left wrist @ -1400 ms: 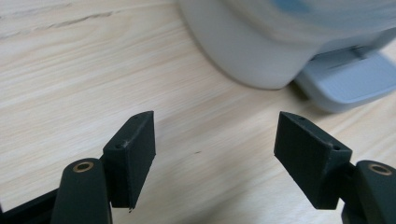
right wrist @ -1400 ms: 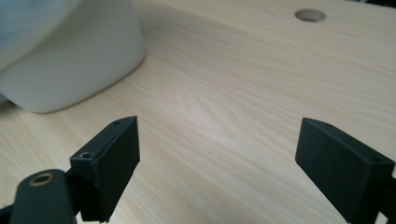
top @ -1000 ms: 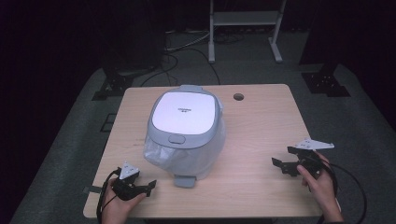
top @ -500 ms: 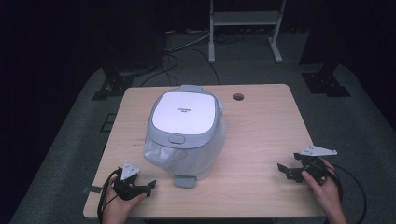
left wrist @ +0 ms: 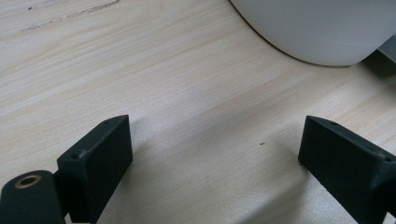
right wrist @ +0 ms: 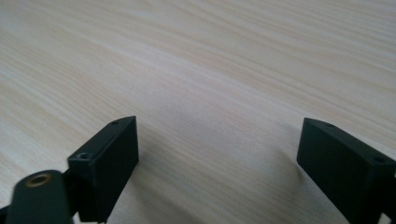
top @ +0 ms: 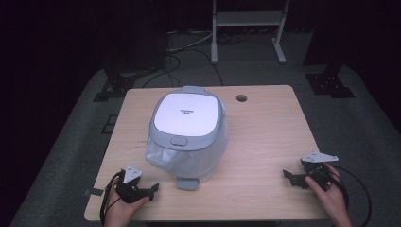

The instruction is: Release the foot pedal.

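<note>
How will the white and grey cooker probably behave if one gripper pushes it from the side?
The cooker is broad with a wide base on the table, so it would probably slide rather than tip. Its bulk suggests it is heavy for one gripper. The smooth rounded white wall looks slippery for jaws.

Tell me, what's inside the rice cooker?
Can't tell. The rice cooker has its lid shut, so the inside is hidden. A clear plastic bag wraps its lower body, and it stands on the table.
</note>
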`<control>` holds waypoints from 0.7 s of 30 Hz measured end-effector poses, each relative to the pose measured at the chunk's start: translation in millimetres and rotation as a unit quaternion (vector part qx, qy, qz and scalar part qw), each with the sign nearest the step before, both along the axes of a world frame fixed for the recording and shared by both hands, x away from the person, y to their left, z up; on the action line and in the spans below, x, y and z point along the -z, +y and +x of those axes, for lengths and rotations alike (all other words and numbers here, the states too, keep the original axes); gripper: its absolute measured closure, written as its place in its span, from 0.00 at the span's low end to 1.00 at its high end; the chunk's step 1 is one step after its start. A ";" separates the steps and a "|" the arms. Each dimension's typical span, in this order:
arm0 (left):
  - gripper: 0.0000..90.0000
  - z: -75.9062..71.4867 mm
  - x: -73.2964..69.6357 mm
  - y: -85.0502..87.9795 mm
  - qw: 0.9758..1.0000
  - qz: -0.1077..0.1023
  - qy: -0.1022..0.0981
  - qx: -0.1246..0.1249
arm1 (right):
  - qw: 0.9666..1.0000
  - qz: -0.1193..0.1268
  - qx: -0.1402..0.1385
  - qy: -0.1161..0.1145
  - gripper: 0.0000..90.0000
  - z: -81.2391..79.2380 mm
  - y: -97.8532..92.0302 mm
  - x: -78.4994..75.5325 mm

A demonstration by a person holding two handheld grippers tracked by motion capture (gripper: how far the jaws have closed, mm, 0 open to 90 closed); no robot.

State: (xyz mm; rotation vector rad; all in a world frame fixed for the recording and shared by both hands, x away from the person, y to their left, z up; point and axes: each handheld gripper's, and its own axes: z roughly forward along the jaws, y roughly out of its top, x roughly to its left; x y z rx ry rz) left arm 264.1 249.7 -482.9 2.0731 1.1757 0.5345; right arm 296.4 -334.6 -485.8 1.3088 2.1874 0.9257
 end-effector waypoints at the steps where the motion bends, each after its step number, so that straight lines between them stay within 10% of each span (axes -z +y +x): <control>1: 0.10 0.1 0.0 0.0 1.000 0.000 0.000 0.001 | 1.000 0.004 -0.002 -0.003 0.11 -0.6 0.0 1.1; 21: 0.09 1.4 0.2 -1.9 1.000 0.001 0.000 0.011 | 1.000 0.016 0.008 0.005 0.11 -0.4 -1.0 2.2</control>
